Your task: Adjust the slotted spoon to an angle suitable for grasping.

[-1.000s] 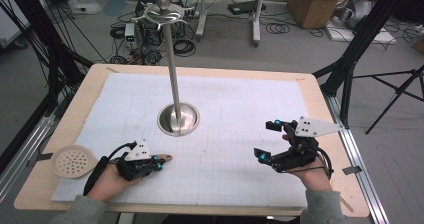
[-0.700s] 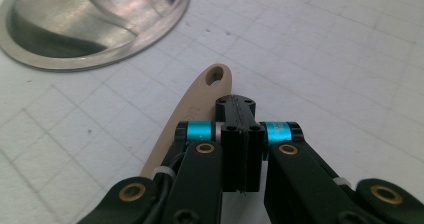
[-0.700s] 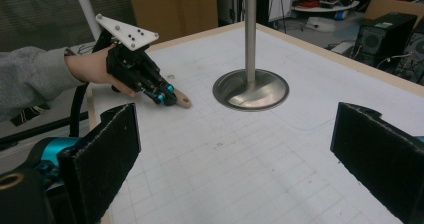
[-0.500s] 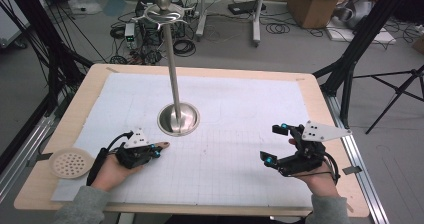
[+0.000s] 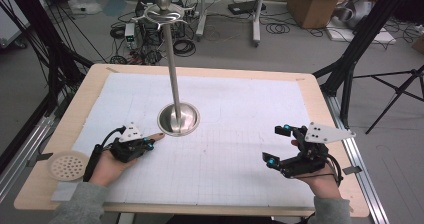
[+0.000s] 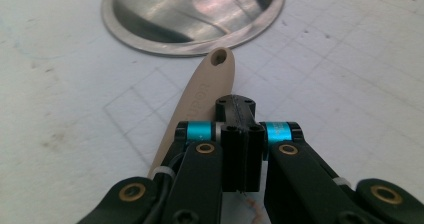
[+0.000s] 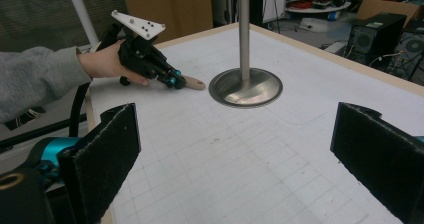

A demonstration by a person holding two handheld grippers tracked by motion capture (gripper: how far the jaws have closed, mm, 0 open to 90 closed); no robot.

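Your left gripper [image 6: 235, 116] grasps a tan handle [image 6: 207, 84], maybe a spoon's, pointing ahead at the stand [image 6: 192, 14]; your right gripper [image 7: 235, 149] gapes, released.

A round perforated disc [image 5: 68, 165] lies off the white mat [image 5: 240, 134], on the wooden table [image 5: 80, 104].

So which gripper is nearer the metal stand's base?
Left. The left gripper, shut on a beige handle, sits just beside the stand's base; the right gripper waits open, well off to the other side.
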